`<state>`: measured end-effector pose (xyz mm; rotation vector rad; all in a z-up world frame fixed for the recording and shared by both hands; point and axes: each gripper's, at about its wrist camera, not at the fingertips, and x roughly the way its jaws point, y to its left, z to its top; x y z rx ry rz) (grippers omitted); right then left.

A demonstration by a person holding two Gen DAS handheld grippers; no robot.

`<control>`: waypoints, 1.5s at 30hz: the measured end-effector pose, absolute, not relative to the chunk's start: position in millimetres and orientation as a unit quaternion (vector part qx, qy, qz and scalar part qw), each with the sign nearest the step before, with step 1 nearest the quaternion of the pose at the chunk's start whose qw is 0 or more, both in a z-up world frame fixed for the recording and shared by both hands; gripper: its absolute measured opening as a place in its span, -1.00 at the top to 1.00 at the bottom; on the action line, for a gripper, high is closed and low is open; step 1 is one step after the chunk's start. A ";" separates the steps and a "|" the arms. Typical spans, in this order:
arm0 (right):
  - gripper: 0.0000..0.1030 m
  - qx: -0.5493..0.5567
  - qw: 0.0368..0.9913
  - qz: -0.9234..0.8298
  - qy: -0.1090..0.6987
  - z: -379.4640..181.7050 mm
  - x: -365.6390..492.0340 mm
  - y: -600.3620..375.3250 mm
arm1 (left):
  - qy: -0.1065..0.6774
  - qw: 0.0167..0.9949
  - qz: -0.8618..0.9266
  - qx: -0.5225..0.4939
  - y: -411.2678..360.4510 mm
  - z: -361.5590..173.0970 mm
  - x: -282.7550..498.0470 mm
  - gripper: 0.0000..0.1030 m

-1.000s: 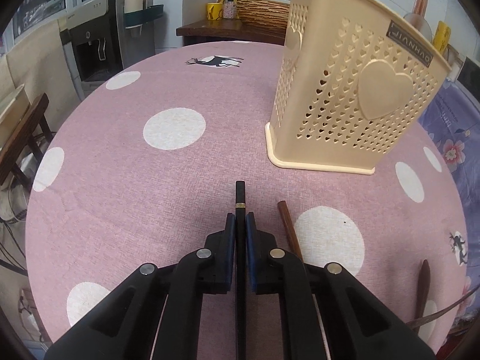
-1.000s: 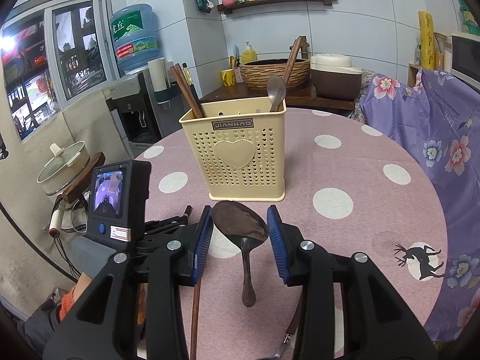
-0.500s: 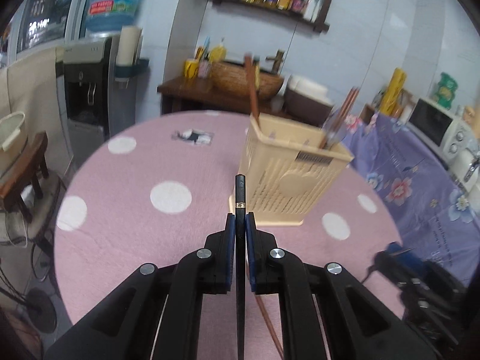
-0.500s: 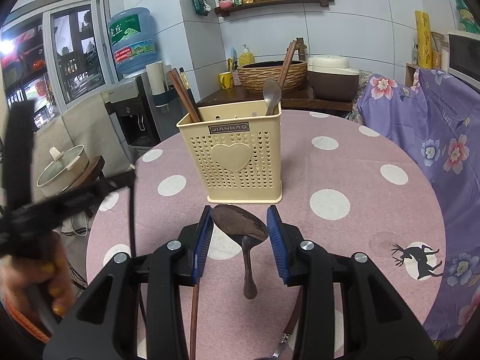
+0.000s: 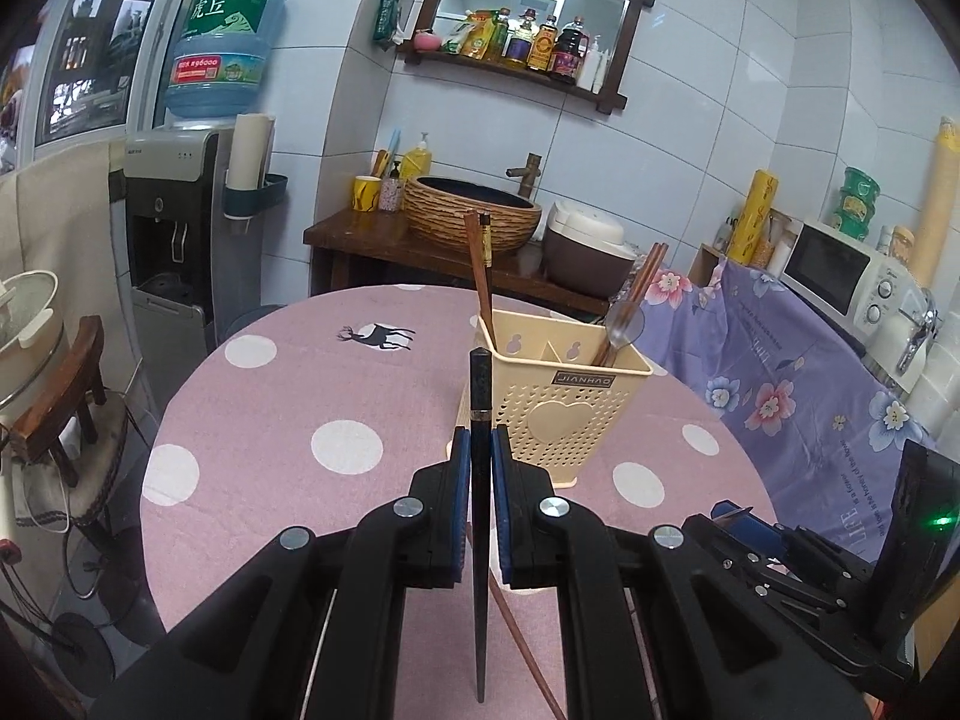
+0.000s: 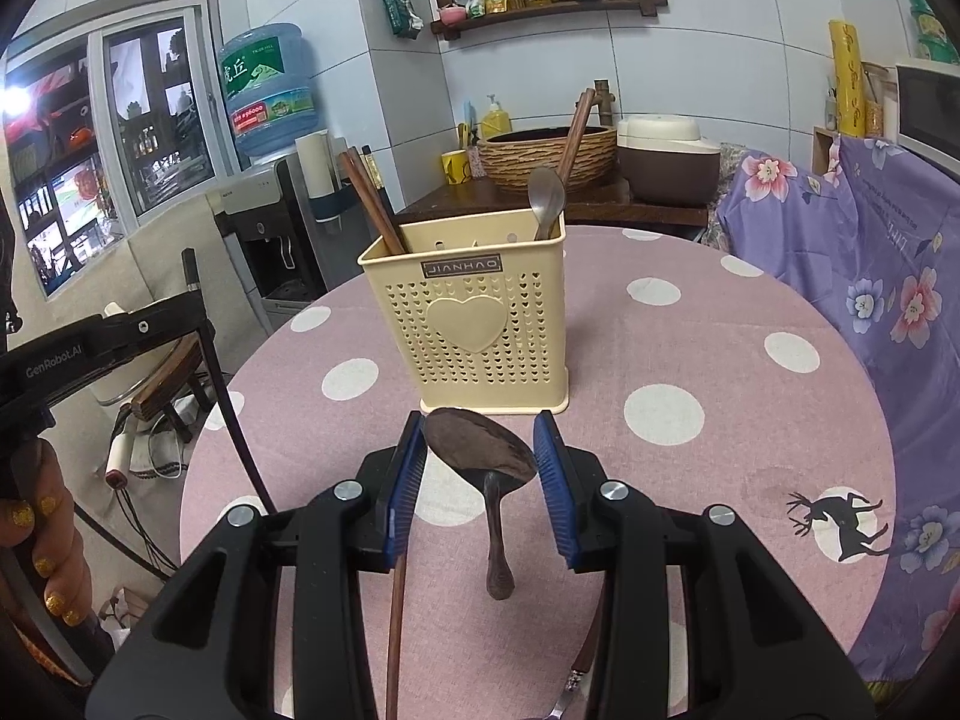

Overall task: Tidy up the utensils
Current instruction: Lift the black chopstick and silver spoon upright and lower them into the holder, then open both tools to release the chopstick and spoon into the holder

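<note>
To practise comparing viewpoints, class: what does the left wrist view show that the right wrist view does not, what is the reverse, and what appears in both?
Left only: the left gripper shut on a black chopstick, and the holder's inner divider.
Right only: the right gripper around a dark spoon, and a hand with yellow nails.
Both: the holder, its chopsticks and metal spoon, and the table.

Your black chopstick (image 5: 480,420) points to 12 o'clock; the dark spoon (image 6: 482,447) faces the cream holder (image 6: 474,324).

Round pink polka-dot table (image 6: 690,324) — cream utensil basket (image 6: 480,330), brown chopstick (image 6: 396,618) on it.
</note>
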<state>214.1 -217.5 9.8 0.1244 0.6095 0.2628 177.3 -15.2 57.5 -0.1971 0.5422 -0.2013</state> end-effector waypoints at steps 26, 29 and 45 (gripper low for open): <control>0.27 0.044 0.971 0.110 0.206 130.6 351.4 -204.6 | 0.168 0.978 -0.101 -0.071 -58.5 167.8 283.1 0.84; 0.27 0.042 0.968 0.105 0.224 103.0 357.9 -202.7 | 0.199 0.971 -0.100 -0.084 -55.2 139.7 297.0 0.84; 0.27 0.029 0.961 0.081 0.265 31.5 358.4 -194.5 | 0.259 0.957 -0.089 -0.090 -51.9 72.3 307.8 0.85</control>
